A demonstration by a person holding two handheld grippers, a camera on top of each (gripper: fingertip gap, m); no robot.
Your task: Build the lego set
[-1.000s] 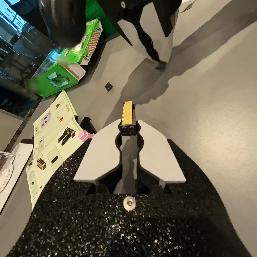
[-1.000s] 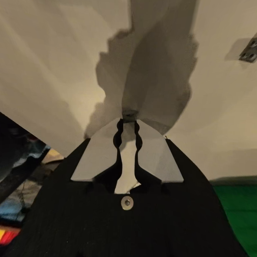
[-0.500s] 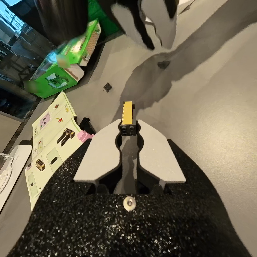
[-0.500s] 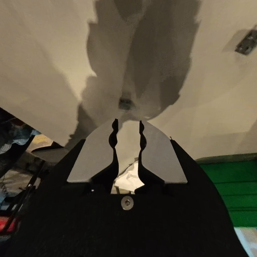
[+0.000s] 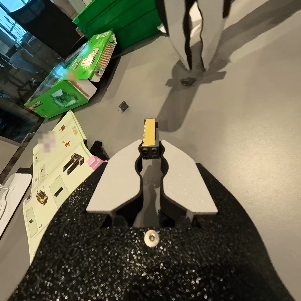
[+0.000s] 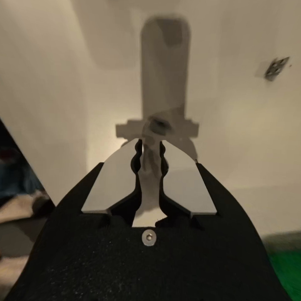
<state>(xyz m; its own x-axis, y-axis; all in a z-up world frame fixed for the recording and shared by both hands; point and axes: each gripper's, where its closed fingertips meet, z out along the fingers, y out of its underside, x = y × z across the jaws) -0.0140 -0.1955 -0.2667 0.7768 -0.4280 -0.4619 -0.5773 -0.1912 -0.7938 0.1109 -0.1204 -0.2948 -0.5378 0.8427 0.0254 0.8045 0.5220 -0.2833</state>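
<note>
Currently the left gripper (image 5: pixel 150 147) is clamping a black-and-tan sub-assembly (image 5: pixel 150 140) at frame centre, off the table (image 5: pixel 244 146). Top of frame: the right gripper (image 5: pixel 194 67), jaws parted and empty, is hovering over a small dark piece (image 5: pixel 187 81). Another black plate (image 5: pixel 123 106) is lying loose. Instruction booklet (image 5: pixel 53 171), lower left, is showing early steps; judged: build barely started.
</note>
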